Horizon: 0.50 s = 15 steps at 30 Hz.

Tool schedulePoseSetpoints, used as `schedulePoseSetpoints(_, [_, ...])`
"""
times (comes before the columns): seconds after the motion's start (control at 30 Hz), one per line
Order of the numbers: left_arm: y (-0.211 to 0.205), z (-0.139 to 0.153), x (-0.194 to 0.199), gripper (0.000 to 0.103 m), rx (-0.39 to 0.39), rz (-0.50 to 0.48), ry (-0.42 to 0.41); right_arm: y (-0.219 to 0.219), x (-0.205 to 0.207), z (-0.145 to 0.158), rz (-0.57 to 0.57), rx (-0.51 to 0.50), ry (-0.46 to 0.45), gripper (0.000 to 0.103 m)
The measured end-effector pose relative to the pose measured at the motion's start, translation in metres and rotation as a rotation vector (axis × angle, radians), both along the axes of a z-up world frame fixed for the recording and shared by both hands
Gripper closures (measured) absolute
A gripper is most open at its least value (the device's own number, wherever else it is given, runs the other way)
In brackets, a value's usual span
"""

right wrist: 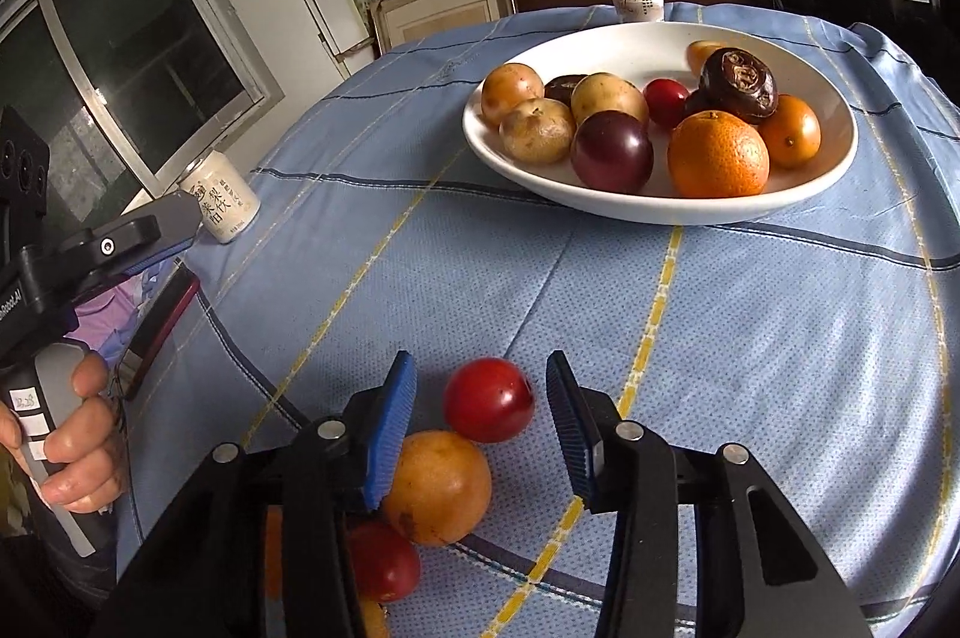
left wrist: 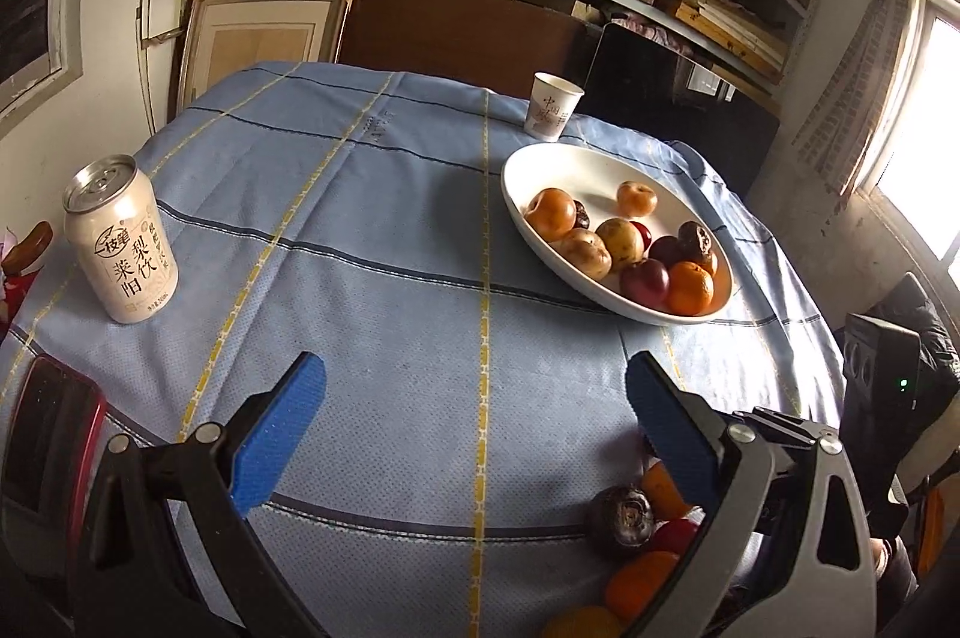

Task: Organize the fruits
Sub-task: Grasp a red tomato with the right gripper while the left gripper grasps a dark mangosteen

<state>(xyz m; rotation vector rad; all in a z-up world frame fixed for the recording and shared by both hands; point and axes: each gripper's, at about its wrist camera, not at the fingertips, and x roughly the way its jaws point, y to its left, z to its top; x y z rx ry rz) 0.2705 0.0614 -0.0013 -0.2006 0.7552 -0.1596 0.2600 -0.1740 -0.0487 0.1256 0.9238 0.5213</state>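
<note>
Several fruits still lie loose on the near edge of the table (right wrist: 750,338), and the rest sit in the white bowl (right wrist: 600,206) farther back. The right claw (right wrist: 480,413) has its blue pads spread on either side of a red plum (right wrist: 489,399), with a gap on each side, so nothing is pinched yet. The left claw (left wrist: 474,410) is spread wide over bare blue cloth and holds nothing.

What could go wrong? The plum is round and smooth. If one pad hits it first, it may roll away, maybe off the table edge. An orange fruit (right wrist: 438,488) sits just behind the plum, touching the left pad. The claw may catch that one too, or push it into another red fruit (right wrist: 384,560) below it.

The bowl is already quite full, with a big orange (right wrist: 717,153) and a dark plum (right wrist: 611,151) in front. A dropped plum may bump them or bounce out.

Off to the side stand a drink can (left wrist: 123,242), a paper cup (left wrist: 552,105) and a red phone (left wrist: 51,434). None of them blocks the way to the bowl.
</note>
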Motion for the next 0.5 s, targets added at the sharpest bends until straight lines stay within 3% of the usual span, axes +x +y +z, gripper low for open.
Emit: schedulePoseSetpoints(0.5, [-0.0083, -0.0020, -0.0012, 0.005, 0.021, -0.023, 0.006, -0.0038, 0.0044, -0.0041, -0.013, 0.020, 0.027, 0.072])
